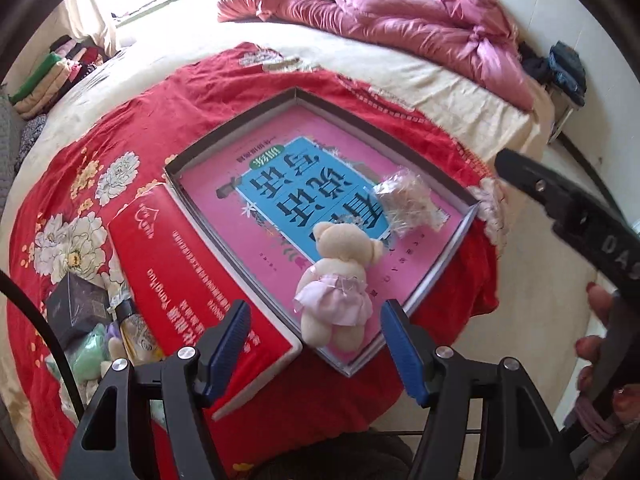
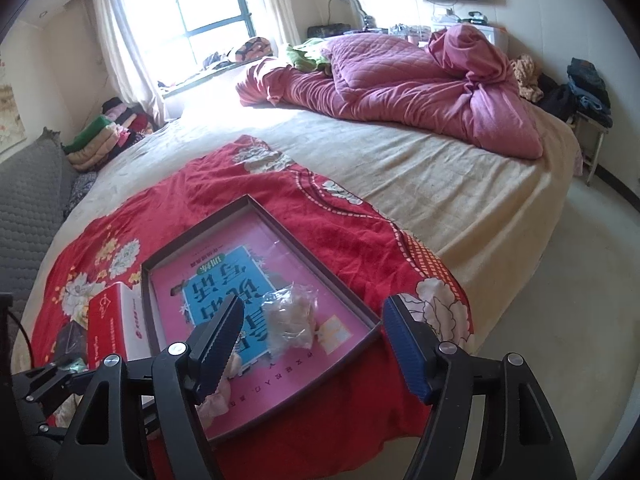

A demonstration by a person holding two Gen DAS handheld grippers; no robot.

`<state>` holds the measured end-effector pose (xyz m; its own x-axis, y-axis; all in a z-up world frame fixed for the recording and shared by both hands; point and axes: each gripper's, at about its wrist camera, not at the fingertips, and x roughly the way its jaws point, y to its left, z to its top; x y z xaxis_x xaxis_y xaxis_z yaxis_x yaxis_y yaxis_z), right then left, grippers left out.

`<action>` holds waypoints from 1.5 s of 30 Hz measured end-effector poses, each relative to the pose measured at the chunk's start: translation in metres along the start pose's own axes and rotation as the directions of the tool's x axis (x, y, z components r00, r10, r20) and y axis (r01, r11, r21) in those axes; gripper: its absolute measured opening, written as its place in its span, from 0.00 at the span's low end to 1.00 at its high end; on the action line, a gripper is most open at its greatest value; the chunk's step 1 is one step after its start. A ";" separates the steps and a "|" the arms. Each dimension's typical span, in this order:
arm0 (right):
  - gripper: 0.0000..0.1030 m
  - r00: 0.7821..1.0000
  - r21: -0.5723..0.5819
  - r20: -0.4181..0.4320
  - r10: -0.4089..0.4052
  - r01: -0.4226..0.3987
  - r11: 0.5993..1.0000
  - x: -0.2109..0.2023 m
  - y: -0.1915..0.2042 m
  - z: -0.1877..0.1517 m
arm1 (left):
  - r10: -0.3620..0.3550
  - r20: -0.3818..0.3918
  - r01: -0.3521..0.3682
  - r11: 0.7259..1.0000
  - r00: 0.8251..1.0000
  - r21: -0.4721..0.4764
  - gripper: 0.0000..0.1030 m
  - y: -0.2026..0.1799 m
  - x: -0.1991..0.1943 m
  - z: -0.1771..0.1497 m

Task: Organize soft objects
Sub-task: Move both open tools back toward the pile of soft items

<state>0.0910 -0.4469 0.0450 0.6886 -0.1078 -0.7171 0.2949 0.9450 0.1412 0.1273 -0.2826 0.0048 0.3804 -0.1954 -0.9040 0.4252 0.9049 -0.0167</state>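
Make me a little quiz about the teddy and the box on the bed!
1. True or false: the teddy bear lies inside the shallow box.
2. What is the bear wearing?
3. What lies beside the bear in the box: A a clear plastic-wrapped toy, B a shoe, C a cup?

Key:
1. True.
2. A pink skirt.
3. A.

Daylight from the window [image 2: 192, 4], blown out to white, with glare spilling onto the bed [image 2: 400, 168] just below it. Room bright, shadows soft. Strong fisheye bend with dark vignette at the corners. Focus mostly sharp; the far bedding in the left wrist view is slightly soft.
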 end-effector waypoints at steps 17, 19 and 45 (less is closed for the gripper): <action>0.71 0.998 -0.053 0.043 0.036 -0.034 0.998 -0.058 0.045 -0.005 | 0.059 0.105 -0.047 0.992 0.993 -0.121 0.65 0.056 -0.073 -0.044; 0.71 0.998 -0.074 0.043 0.045 -0.042 0.996 -0.062 0.056 -0.006 | 0.076 0.100 -0.061 0.988 0.992 -0.145 0.65 0.066 -0.079 -0.051; 0.72 0.979 -0.311 0.027 0.200 -0.182 0.933 -0.103 0.178 -0.031 | 0.242 0.078 -0.185 0.881 0.967 -0.435 0.65 0.219 -0.135 -0.140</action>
<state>0.0520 -0.2579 0.1224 0.7516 0.0749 -0.6554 -0.0557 0.9972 0.0500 0.0543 -0.0049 0.0637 0.5346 0.0003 -0.8451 -0.0534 0.9980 -0.0334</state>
